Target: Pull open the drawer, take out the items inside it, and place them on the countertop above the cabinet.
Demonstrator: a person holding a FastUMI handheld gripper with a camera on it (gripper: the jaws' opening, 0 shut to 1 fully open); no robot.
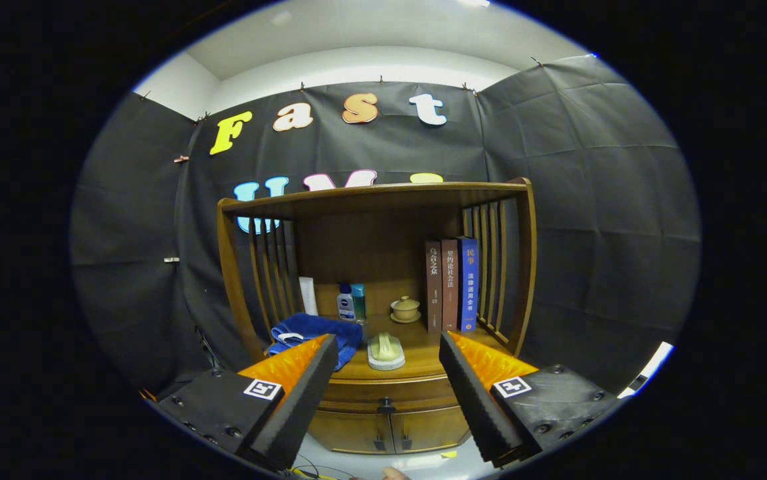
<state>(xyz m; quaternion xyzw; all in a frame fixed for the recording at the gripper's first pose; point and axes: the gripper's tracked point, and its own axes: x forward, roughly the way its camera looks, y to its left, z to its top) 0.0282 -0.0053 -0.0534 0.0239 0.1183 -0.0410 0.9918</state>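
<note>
1. The drawer point(386, 392) is a shallow wooden front with a small dark knob point(386, 403) at its middle, set just under the counter point(416, 353) of a brown wooden cabinet point(383, 427); it is shut, so what it holds is hidden. Two small doors sit below it.
2. On the counter lie a blue towel point(310, 331), a pale brush-like thing on a pad point(385, 351), a white tube point(308, 295), two small bottles point(350, 302), and a lidded cup on a saucer point(405, 309).
3. Three books point(450, 285) stand upright at the right beside the slatted side; their spines carry Chinese characters, too small to read surely. Each finger of the gripper bears a square black-and-white marker.
4. The hand-held gripper point(383, 373) is held level facing the cabinet, its fingers spread wide and holding nothing, with the knob between them and slightly beyond.
</note>
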